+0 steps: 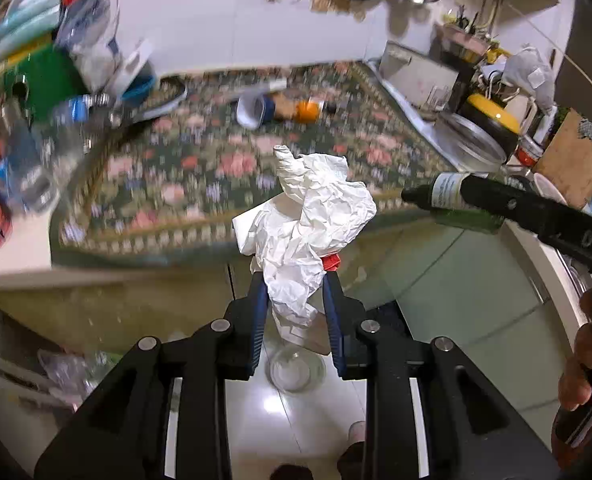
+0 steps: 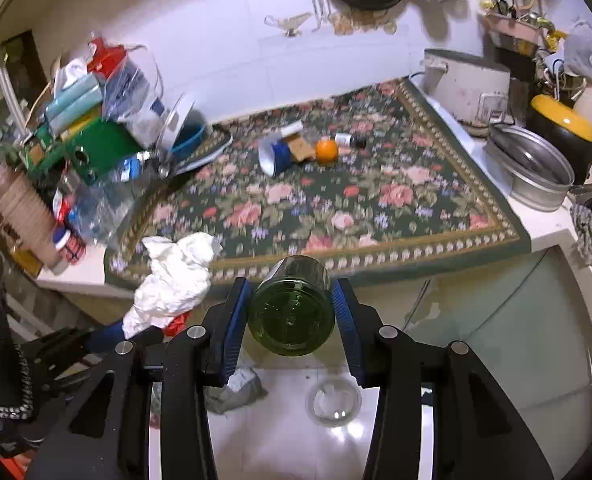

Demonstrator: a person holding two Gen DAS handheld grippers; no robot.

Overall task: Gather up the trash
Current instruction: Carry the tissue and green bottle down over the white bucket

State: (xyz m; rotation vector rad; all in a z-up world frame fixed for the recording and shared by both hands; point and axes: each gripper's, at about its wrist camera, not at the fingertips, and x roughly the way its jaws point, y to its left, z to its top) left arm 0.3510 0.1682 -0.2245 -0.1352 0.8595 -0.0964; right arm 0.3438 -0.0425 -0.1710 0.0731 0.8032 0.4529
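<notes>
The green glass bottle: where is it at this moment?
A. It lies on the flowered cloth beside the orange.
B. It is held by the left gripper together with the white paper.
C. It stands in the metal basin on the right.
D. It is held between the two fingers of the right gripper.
D: the green glass bottle sits between the blue pads of the right gripper, in front of the flowered cloth, while the left gripper holds only crumpled white paper.
</notes>
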